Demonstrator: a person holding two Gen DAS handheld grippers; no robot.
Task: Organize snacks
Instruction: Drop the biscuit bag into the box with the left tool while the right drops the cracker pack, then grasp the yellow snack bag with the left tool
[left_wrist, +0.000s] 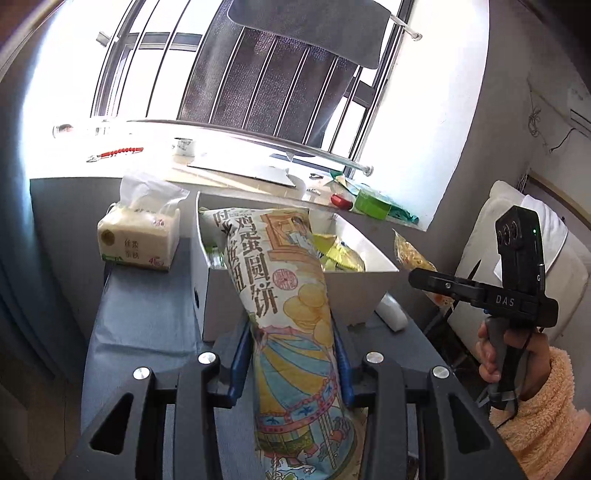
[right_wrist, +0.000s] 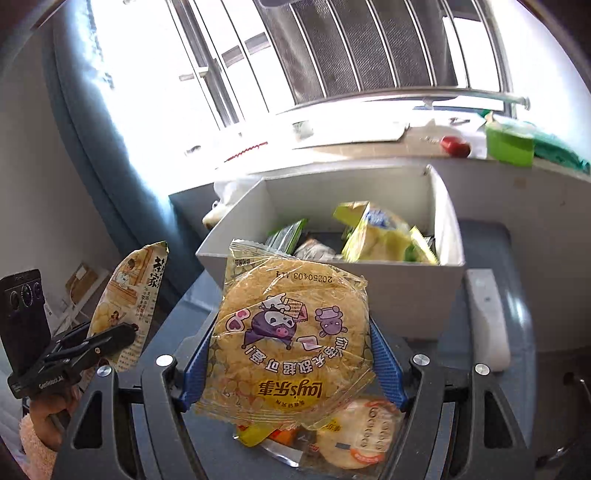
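Left wrist view: the left gripper (left_wrist: 291, 363) fills the bottom of the frame, its blue pads pinching a tall cookie bag (left_wrist: 291, 314) printed with Chinese characters and round biscuits. The bag stands up through the centre, leaning toward the upper left, its top over the open white box (left_wrist: 266, 295) just behind it. Yellow-green snack packets (left_wrist: 341, 254) lie inside the box. A tissue pack (left_wrist: 138, 240) sits on the blue table (left_wrist: 147, 332) at centre left, just beside the box. At the right edge a hand in a fuzzy peach sleeve holds the right gripper (left_wrist: 436, 286), which clamps a yellowish wrapper — only partly visible. A white flat object (left_wrist: 393, 314) lies on the table right of the box.

Right wrist view: the right gripper (right_wrist: 291, 363) is closed on a clear rice cracker packet (right_wrist: 291, 339) with a purple cartoon print, held at the centre of the frame in front of the box (right_wrist: 388, 295). Snack packets (right_wrist: 380, 236) sit inside the box, above centre. More wrapped crackers (right_wrist: 354, 439) lie at bottom centre beneath the held packet. At the lower left, the left gripper (right_wrist: 110, 338) grips the cookie bag (right_wrist: 127, 299) — its top tilts toward the box.
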